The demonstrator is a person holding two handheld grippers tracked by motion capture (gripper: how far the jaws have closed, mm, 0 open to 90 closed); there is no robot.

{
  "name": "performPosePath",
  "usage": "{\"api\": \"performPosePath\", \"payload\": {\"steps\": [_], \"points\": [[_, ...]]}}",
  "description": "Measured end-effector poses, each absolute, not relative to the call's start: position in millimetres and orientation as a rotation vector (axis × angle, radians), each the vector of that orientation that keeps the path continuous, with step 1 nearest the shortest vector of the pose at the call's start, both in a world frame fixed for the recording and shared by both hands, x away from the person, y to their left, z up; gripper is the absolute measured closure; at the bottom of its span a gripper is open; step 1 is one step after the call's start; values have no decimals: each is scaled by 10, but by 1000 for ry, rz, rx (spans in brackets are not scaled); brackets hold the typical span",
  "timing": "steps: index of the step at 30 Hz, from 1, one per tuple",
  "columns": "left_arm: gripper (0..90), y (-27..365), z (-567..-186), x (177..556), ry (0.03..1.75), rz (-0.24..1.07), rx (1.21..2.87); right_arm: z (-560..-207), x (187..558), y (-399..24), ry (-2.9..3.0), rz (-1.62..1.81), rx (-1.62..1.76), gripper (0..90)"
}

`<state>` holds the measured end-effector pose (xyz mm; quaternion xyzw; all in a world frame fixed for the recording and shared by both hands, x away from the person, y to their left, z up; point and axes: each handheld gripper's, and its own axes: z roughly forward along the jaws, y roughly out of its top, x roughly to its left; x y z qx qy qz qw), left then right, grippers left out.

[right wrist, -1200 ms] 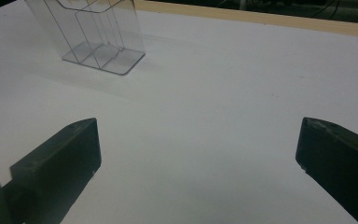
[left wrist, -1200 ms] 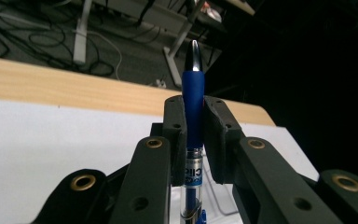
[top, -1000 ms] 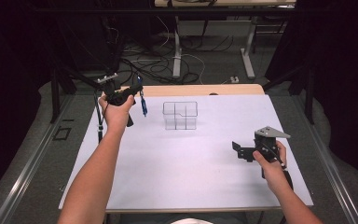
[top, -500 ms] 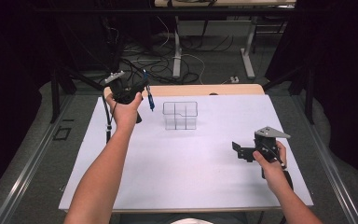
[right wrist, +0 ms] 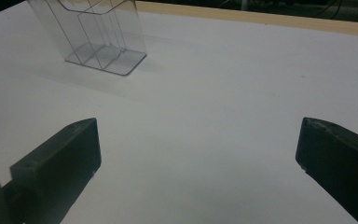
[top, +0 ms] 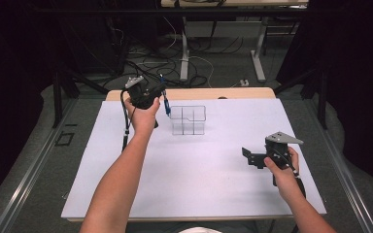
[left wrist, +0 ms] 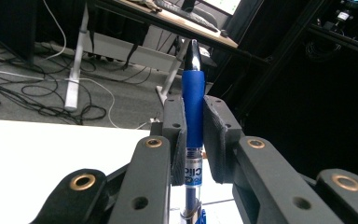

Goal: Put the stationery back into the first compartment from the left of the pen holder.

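Two forearms (top: 121, 179) outstretched, well apart

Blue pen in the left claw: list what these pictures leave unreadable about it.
- Lower barrel of the blue pen: left gripper view, cut off by the bottom edge, flanked by the left claw.
- Label print: partly covered by the jaw.
- Whole pen: high view, too small for detail beside the clear organizer.

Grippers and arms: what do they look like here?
Both tools are matte black, with brass-coloured rivets on the left tool. A grey three-cornered plate tops the right tool; a smaller one sits on the left. A black cable trails from the left tool. Forearms are bare, no sleeves visible.
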<state>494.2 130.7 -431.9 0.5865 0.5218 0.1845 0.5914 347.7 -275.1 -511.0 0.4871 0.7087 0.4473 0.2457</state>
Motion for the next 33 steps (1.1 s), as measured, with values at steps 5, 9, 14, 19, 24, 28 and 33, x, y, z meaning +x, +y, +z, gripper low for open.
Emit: {"api": "performPosePath", "payload": {"steps": [5,9,14,19,24,28,33], "points": [[796,1231,-4369,4991,1223,437,1352,-5110,3473,-2750,1936,1223,1328,0],[795,1184,-4384,5038,1224,445,1364,-5103,3460,-2745,1934,1226,1339,0],[796,1095,-4407,5085,1229,437,1365,-5098,3452,-2751,1933,1238,1340,0],[796,1023,-4464,5119,1235,437,1381,-5098,3452,-2764,1934,1240,1335,0],[796,978,-4519,5138,1241,442,1398,-5097,3446,-2761,1932,1245,1344,0],[796,951,-4553,5147,1246,444,1406,-5099,3448,-2760,1928,1245,1337,0],[795,927,-4588,5145,1252,453,1421,-5096,3446,-2762,1936,1241,1335,0]]}}
